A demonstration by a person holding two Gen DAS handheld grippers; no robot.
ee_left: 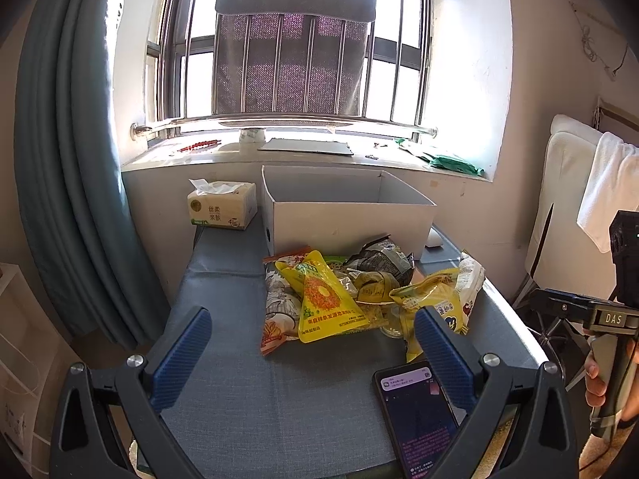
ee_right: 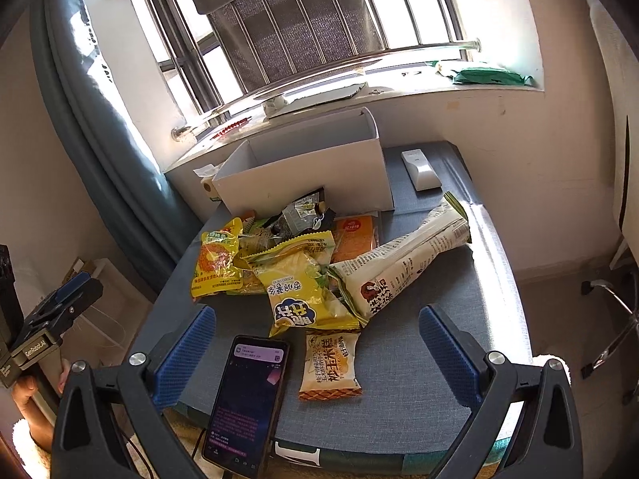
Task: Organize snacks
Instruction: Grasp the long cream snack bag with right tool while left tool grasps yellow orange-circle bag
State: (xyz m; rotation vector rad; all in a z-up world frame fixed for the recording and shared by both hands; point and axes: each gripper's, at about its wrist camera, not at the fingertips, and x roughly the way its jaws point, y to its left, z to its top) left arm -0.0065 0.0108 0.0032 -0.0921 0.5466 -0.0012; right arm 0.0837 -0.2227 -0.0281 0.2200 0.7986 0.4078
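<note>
Leftmost, cream paper tissue pack [ee_left: 222, 204] on the blue-grey padded table [ee_left: 223, 319], beside an open white cardboard box [ee_left: 347, 215]; heap of crinkled snack packets [ee_left: 359, 291] just in front of the box, topped by a yellow triangular pouch [ee_left: 325, 299]; black smartphone [ee_left: 417, 415] lit, near edge. Left gripper [ee_left: 312, 355] spread wide, holding nothing. Right gripper [ee_right: 317, 355] likewise wide apart, small beige wrapped cake [ee_right: 329, 365] lying between its fingers, untouched

My left gripper [ee_left: 312, 353] and right gripper [ee_right: 317, 353] match: dark grey arms, blue ribbed pads [ee_right: 185, 355], silver screws [ee_left: 135, 360]. At three o'clock, a handle marked "DAS" [ee_left: 613, 318], bare skin.
</note>
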